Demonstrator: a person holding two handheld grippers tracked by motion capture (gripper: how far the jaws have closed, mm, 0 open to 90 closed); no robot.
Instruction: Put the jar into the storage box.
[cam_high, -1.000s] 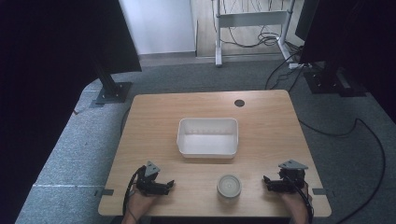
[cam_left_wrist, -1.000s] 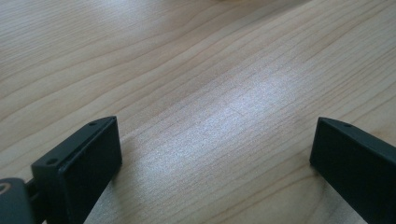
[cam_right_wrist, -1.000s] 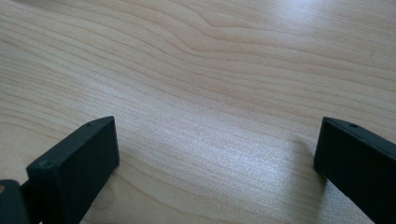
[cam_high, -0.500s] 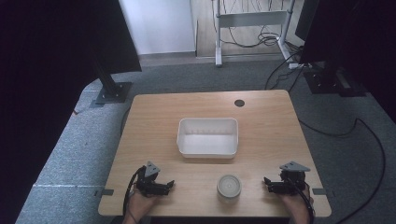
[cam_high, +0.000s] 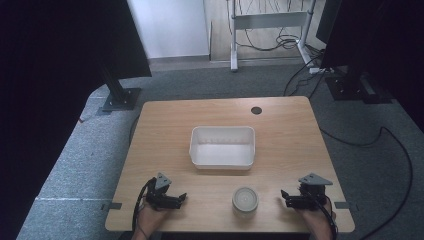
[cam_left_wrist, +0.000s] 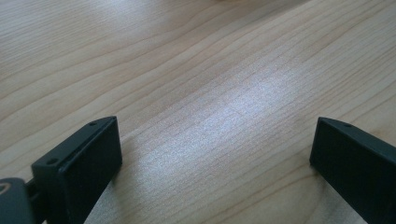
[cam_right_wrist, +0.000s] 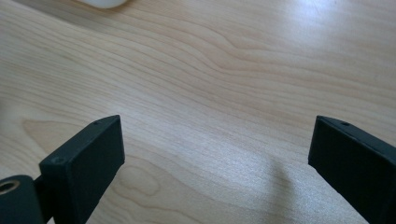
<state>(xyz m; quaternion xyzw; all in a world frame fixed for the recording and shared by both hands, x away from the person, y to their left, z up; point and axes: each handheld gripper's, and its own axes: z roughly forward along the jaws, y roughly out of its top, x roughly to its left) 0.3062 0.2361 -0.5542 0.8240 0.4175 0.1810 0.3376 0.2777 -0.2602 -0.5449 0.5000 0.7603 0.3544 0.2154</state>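
High view: left gripper (cam_high: 181, 198) sits at the near-left of the table (cam_high: 165, 130), held in a hand (cam_high: 150, 217) that comes in from the near edge, jaws pointing right. Right gripper (cam_high: 285, 198) sits at the near-right, also hand-held, jaws pointing left, so the 2 face each other across the near strip of the tabletop. Both rest low on the wood.

Left gripper view: jaws wide apart, nothing btwn them, just bare pale wood grain w/ a soft patch of glare. Right gripper view: same, jaws wide apart, bare wood btwn them; a white blurred edge at the top left, can't tell what it is.

Round jar (cam_high: 245, 199), pale w/ a flat lid, stands upright near the near edge, btwn the 2 grippers, a bit closer to the right one but apart from both. White tub (cam_high: 222, 161), rectangular and open-topped, sits at mid-table, just beyond the jar, apart from it and well apart from both grippers.

Table is light wood w/ rounded corners and a dark round hole (cam_high: 256, 110) near the far edge, right of centre. Floor is grey carpet. Black stands to the far left and far right, a white metal frame w/ loose cables at the far wall, and 1 black cable snaking over the carpet on the right.

Count: 2 grippers, 1 jar, 1 tub, 1 table.
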